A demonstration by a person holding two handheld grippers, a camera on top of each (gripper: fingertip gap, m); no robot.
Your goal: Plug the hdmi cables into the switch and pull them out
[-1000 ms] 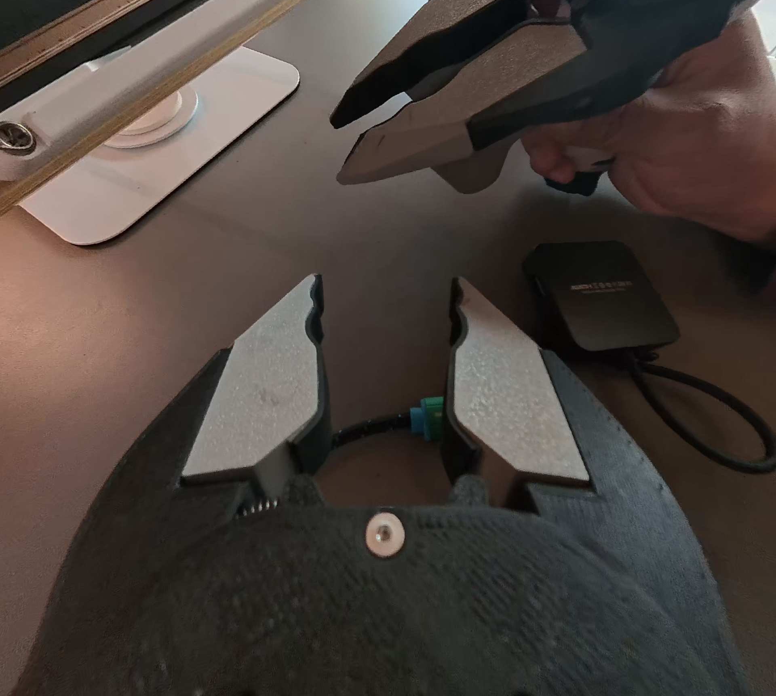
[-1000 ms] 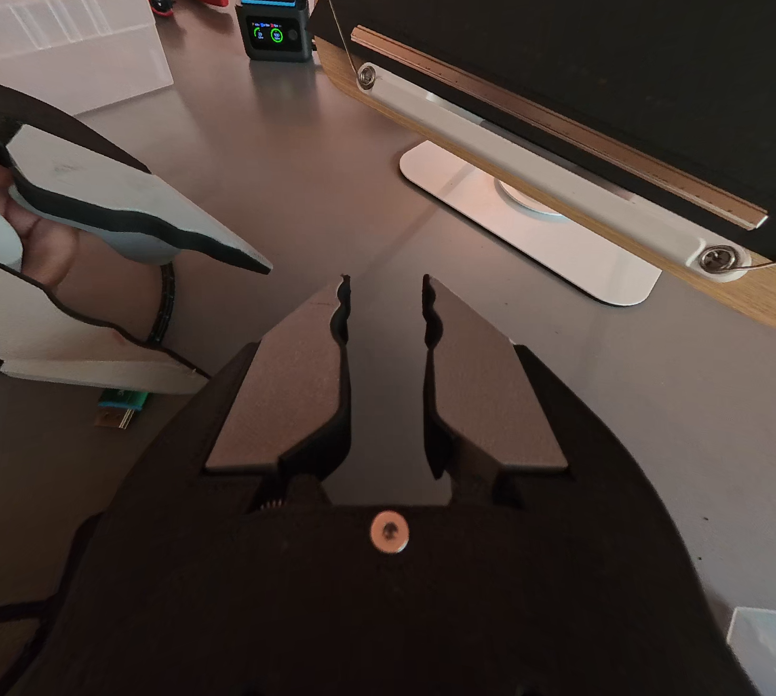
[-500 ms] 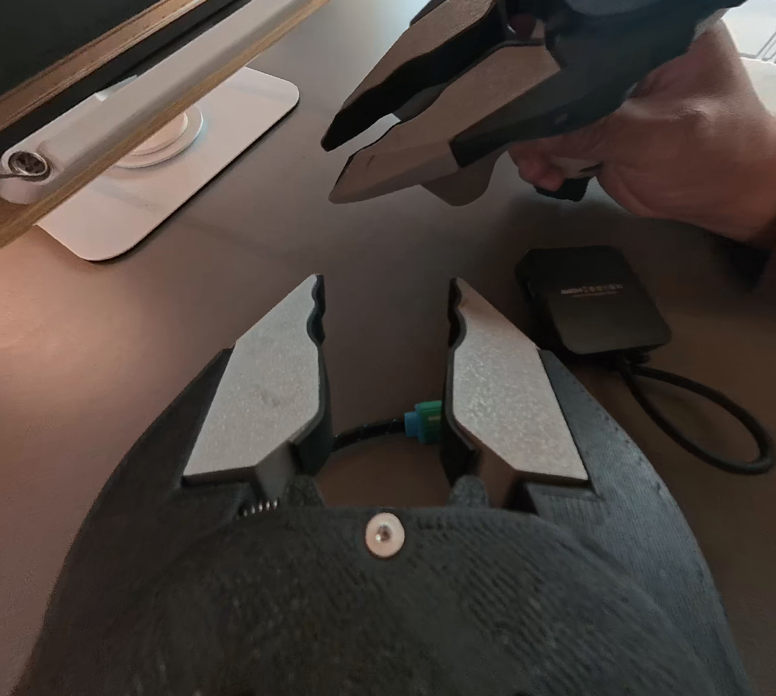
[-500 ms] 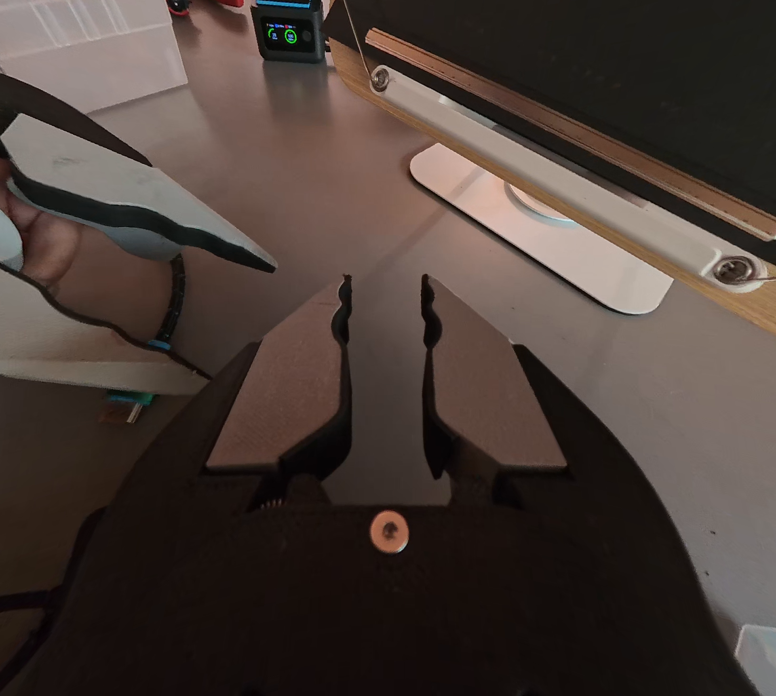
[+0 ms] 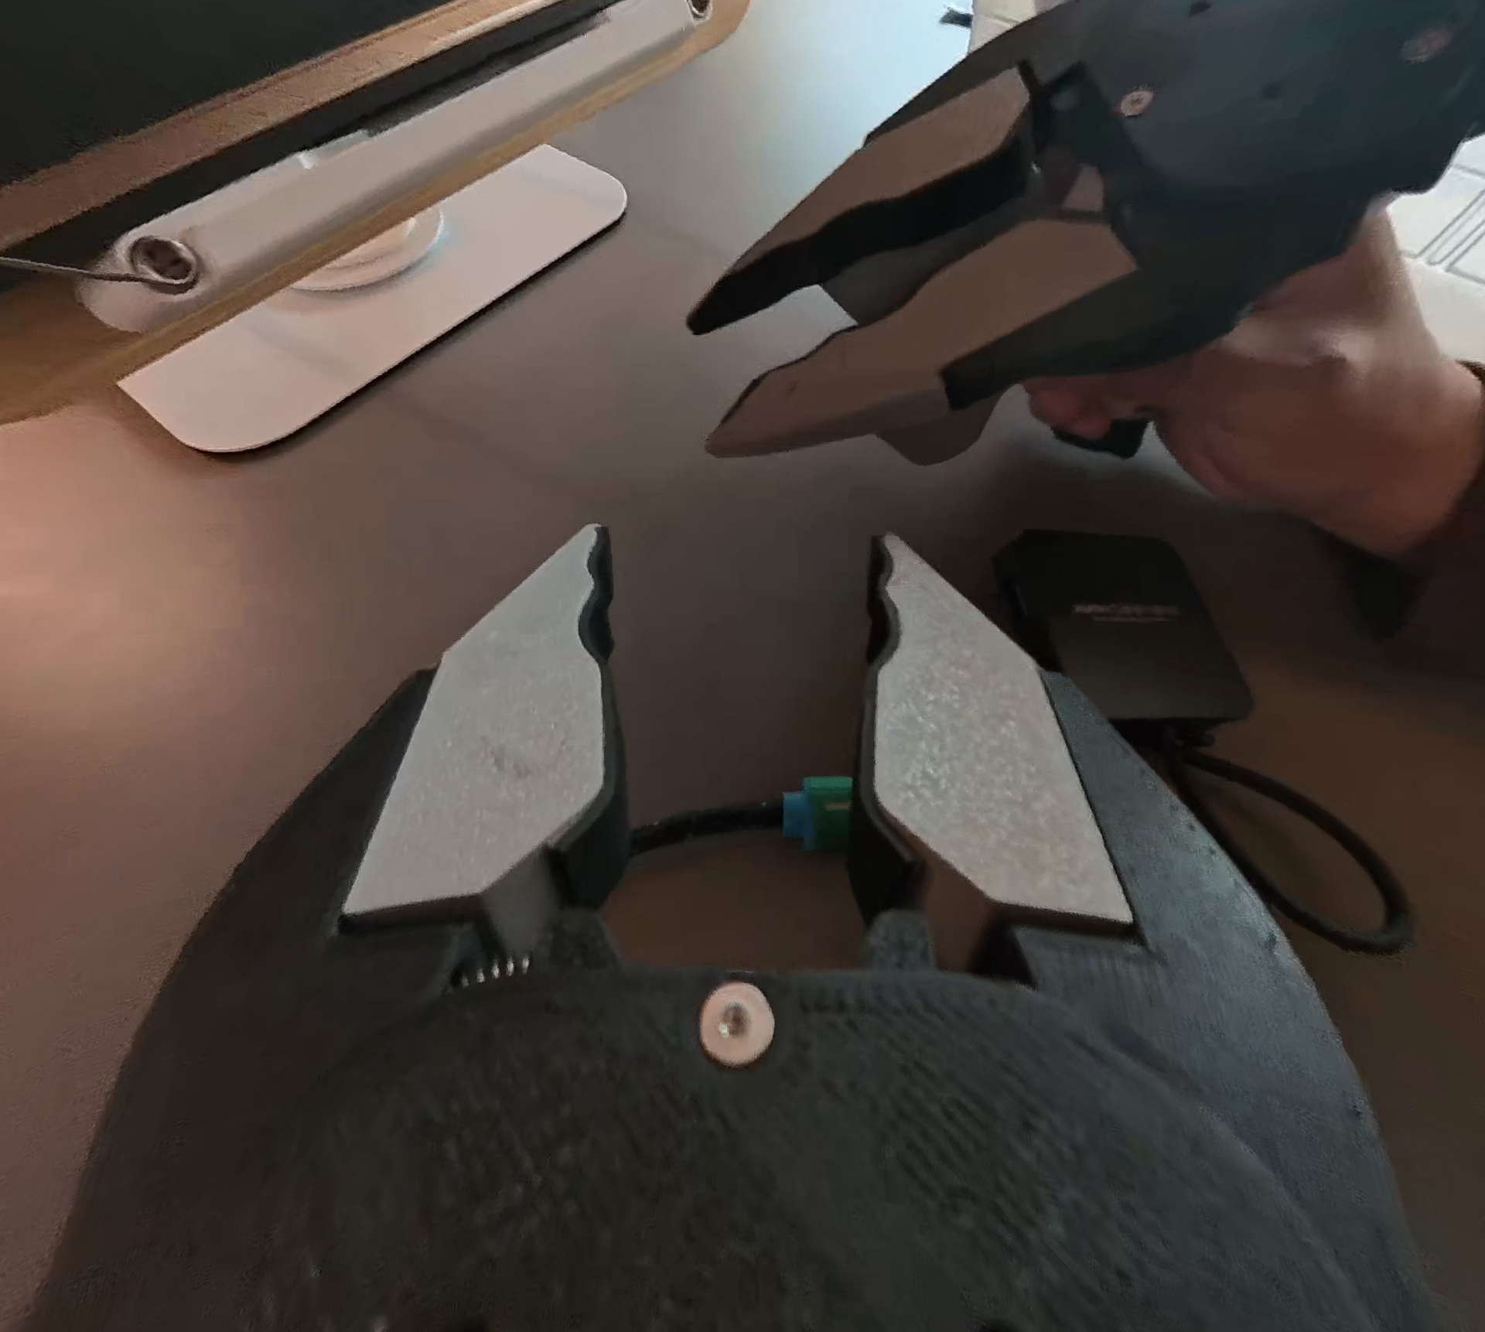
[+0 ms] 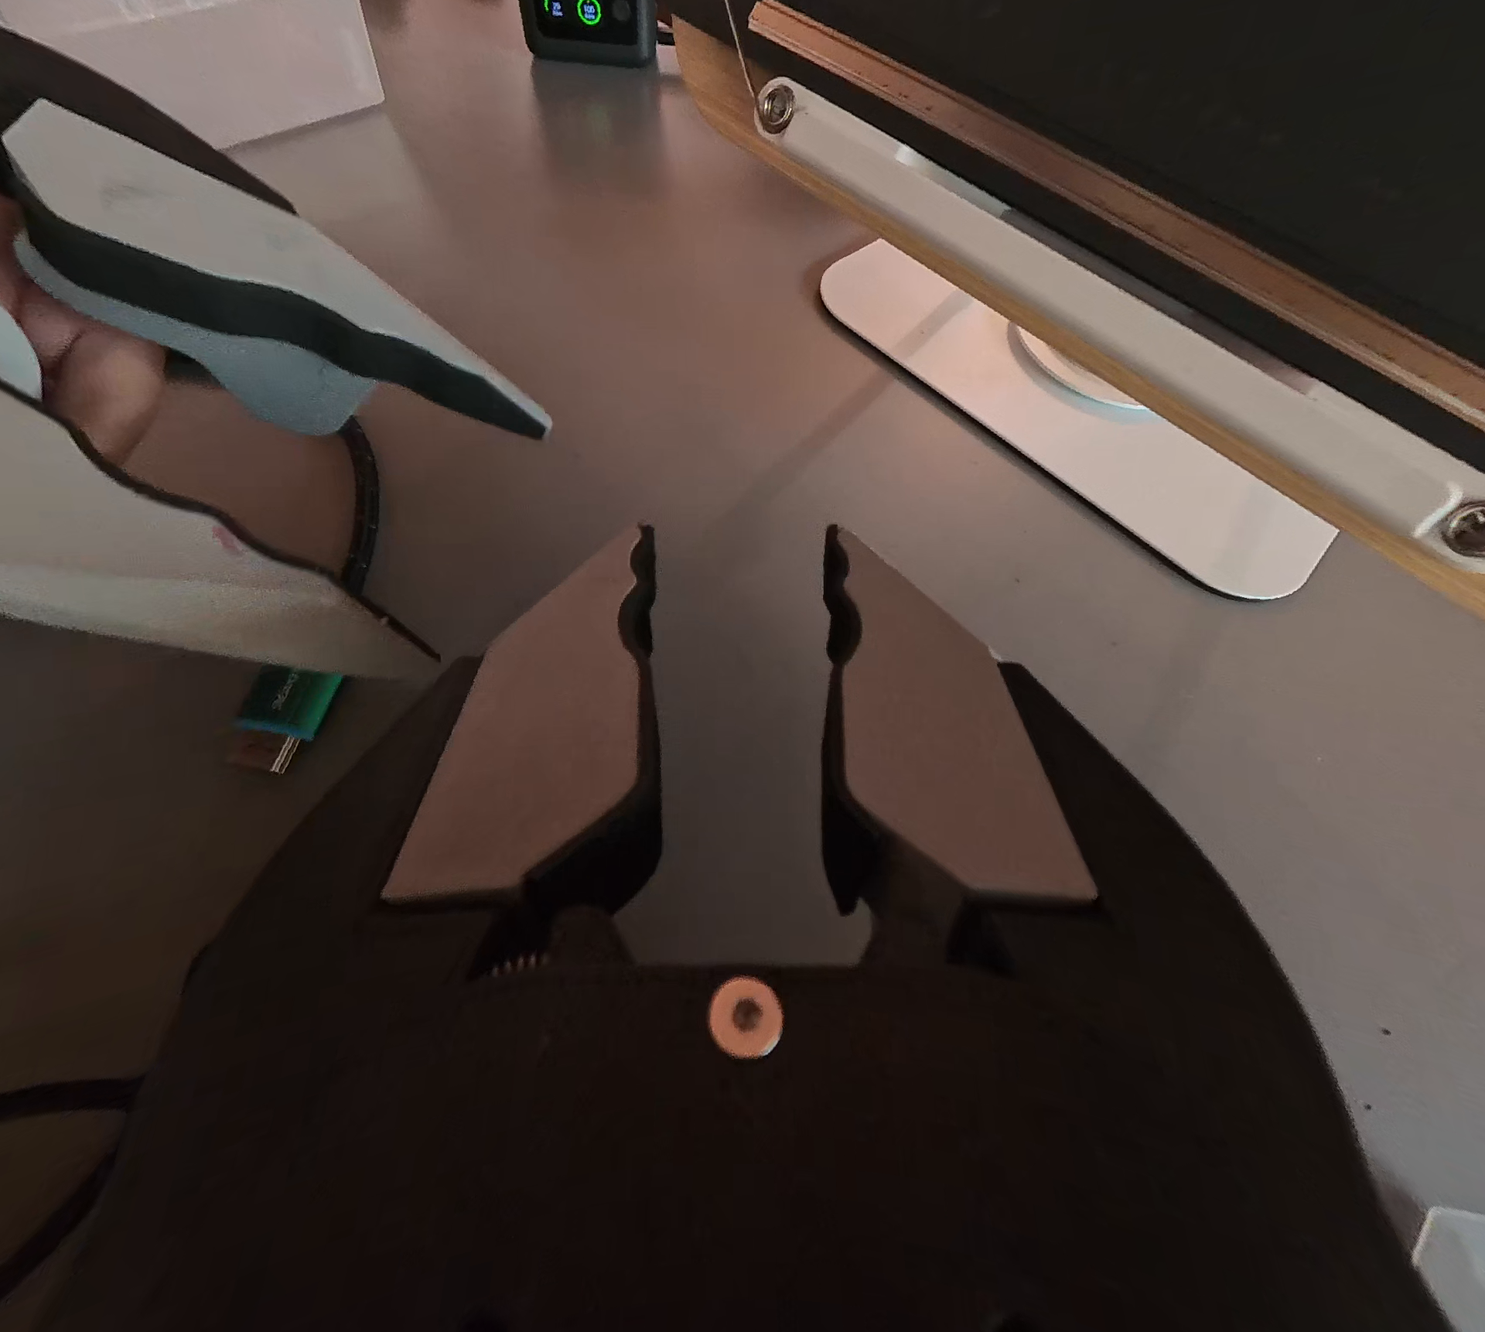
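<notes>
both tools were parted and empty: the left tool [image 5: 738, 574] hung over the green-and-blue hdmi plug [image 5: 816, 819] (its cable loose on the tabletop [image 5: 241, 650]), the black switch [image 5: 1125, 626] just right; the right tool [image 6: 735, 554] hovered above bare tabletop near the monitor base [image 6: 1077, 441].

Both wrist views look low and near over the worktop [image 5: 241, 650], from opposite sides, sharing the monitor base [image 5: 386, 337] [image 6: 1085, 441]

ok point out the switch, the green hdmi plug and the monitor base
switch [image 5: 1125, 622], left wrist view, middle of its black top
green hdmi plug [image 6: 291, 703], right wrist view, its green shell
monitor base [image 6: 1077, 458], right wrist view, flat white plate
</notes>
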